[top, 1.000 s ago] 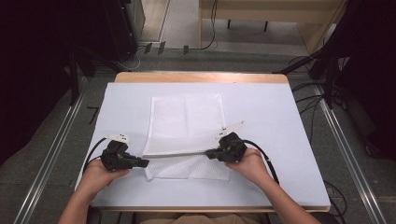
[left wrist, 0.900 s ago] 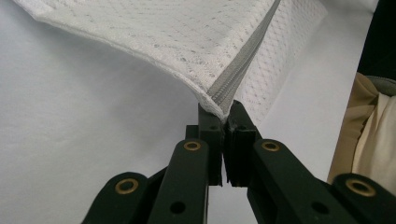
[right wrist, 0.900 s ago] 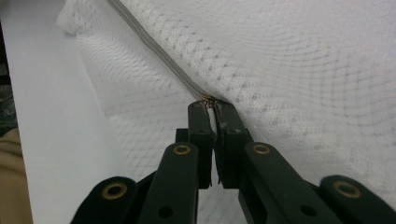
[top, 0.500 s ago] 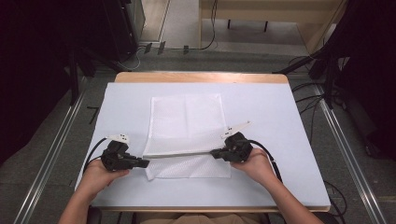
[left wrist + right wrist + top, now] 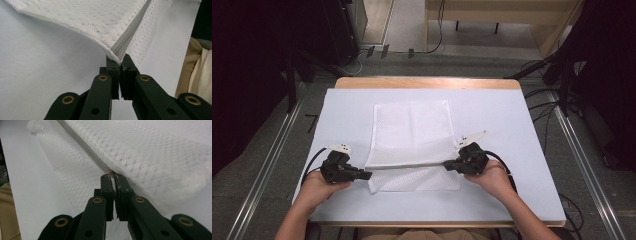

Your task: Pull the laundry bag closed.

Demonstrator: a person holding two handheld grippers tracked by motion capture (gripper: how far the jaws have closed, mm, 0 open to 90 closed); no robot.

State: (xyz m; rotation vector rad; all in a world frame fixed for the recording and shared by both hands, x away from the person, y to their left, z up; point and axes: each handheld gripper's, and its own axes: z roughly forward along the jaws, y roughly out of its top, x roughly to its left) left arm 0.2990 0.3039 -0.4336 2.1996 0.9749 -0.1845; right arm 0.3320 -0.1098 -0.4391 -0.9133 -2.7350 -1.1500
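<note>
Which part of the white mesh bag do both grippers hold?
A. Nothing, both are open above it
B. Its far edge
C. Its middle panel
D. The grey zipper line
D: the left gripper and the right gripper are each shut on an end of the grey zipper of the mesh bag.

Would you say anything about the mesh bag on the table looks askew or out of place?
Only its near part: the mesh bag lies flat farther back, but the zipper is pulled taut between the left gripper and right gripper, with the mesh below it folded under. No damage shows.
</note>
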